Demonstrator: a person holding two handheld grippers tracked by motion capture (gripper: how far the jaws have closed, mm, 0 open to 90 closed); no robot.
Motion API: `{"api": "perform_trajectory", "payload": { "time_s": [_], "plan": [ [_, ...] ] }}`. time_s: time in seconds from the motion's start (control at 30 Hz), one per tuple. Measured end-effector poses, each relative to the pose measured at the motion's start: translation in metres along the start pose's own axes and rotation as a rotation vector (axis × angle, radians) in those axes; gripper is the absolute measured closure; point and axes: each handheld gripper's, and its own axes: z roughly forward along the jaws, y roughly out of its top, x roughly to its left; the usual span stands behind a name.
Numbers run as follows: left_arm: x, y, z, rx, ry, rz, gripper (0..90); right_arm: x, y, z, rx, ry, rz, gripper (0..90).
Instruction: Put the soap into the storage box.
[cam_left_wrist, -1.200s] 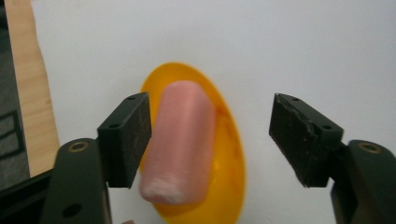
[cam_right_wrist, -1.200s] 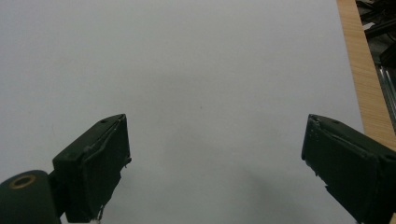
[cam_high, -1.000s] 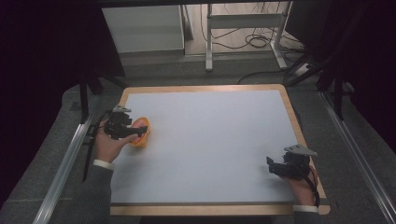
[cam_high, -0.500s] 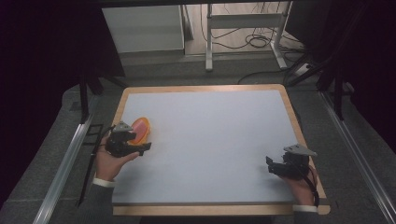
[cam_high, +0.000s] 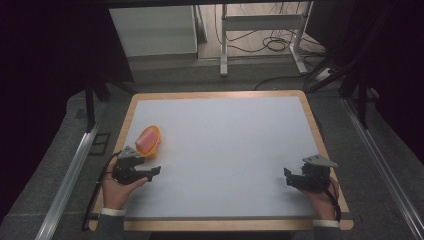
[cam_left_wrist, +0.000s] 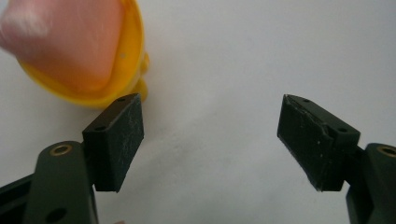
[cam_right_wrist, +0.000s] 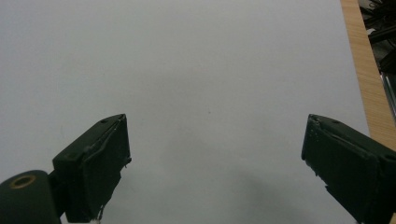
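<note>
My left claw (cam_high: 150, 171) is sitting released, jaws wide apart, low over the table (cam_high: 225, 145) near its left edge. My right claw (cam_high: 291, 180) is likewise released with nothing between the jaws, resting near the right edge, well apart from the work. Just beyond the left claw, the toy (cam_high: 148, 140), an orange-yellow shell with a pink top, is lying on the table; in the left gripper view it (cam_left_wrist: 84, 51) is showing up-left of my left jaw, outside the gap. To grasp it well, I judge I should be swinging the claw leftward until the toy is centred between the jaws, then advancing low and closing across its narrow width. Its long axis is running roughly away from me, leaning slightly right.
</note>
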Motion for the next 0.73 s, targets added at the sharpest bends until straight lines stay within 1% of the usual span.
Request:
{"api": "perform_trajectory", "payload": {
  "time_s": [0.07,0.1,0.13,0.27,0.33,0.4,0.5,0.53,0.67,0.73],
  "plan": [
    [0.001,-0.003,0.001,0.003,0.0,-0.004,23.8,0.001,0.0,0.0,0.001,0.0,-0.003,7.5],
    [0.002,-0.006,0.003,0.017,0.002,-0.007,23.7,0.001,0.0,0.0,0.001,0.0,-0.005,7.5],
    [0.003,-0.006,0.003,0.02,0.01,-0.004,23.6,0.001,0.0,0.001,0.001,-0.001,-0.006,7.5],
    [0.005,-0.008,0.003,0.008,0.019,-0.017,23.8,0.001,-0.001,0.001,0.007,-0.007,-0.01,7.5],
    [0.007,-0.009,0.005,0.011,0.024,-0.019,23.8,0.0,-0.001,0.001,0.007,-0.008,-0.006,7.5],
    [0.008,-0.01,0.005,0.011,0.017,-0.027,23.9,-0.001,-0.001,0.001,0.006,-0.013,-0.005,7.5],
    [0.01,-0.011,0.006,0.018,0.017,-0.029,23.8,-0.002,-0.001,0.0,0.003,-0.015,-0.004,7.5],
    [0.011,-0.011,0.006,0.016,0.021,-0.03,23.8,-0.002,0.0,0.0,0.001,-0.015,-0.005,7.5],
    [0.011,-0.01,0.002,-0.006,0.001,-0.043,24.0,0.0,0.0,-0.001,-0.005,-0.013,-0.01,7.5],
    [0.011,-0.01,0.002,-0.006,0.003,-0.042,23.9,0.001,0.001,0.0,-0.008,-0.007,-0.016,7.5]
  ]
}}
